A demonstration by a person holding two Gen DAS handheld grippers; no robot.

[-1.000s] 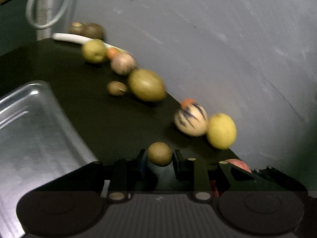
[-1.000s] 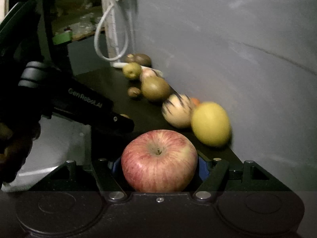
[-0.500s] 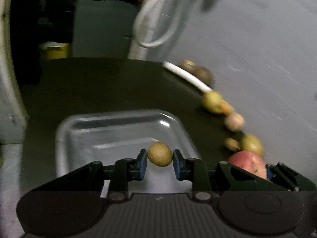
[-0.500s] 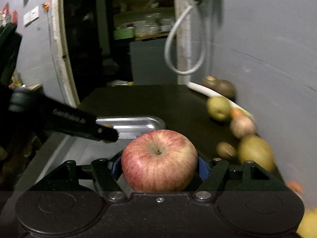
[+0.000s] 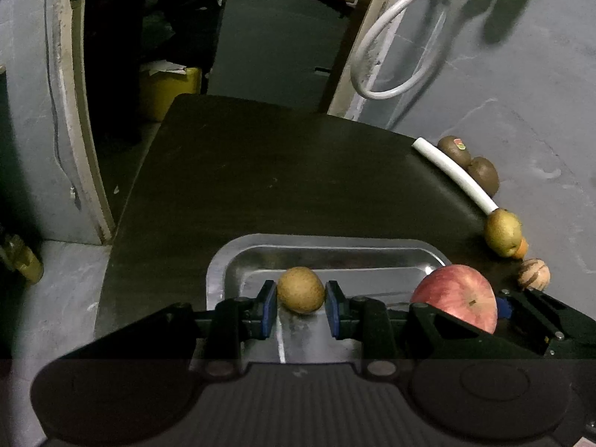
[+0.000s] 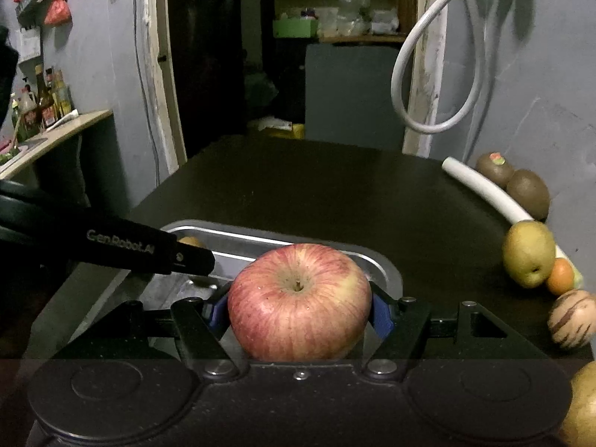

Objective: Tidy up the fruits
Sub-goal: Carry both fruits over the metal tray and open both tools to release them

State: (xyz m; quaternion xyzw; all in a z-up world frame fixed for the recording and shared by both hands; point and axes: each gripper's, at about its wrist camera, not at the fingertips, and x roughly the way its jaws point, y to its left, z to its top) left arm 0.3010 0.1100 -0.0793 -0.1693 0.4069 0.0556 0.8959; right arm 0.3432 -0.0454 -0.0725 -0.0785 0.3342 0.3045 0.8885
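Above tray [image 6: 387, 272], apple [image 6: 298, 301] stem-end faces camera.

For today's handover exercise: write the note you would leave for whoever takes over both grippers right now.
Left gripper: shut on a small brown fruit, over the tray.
Right gripper: shut on the apple, at the tray's right end.
Tray: nothing seen lying in it.
Left to do: release both into the tray, then fetch the pear, orange, striped fruit and kiwis along the wall.
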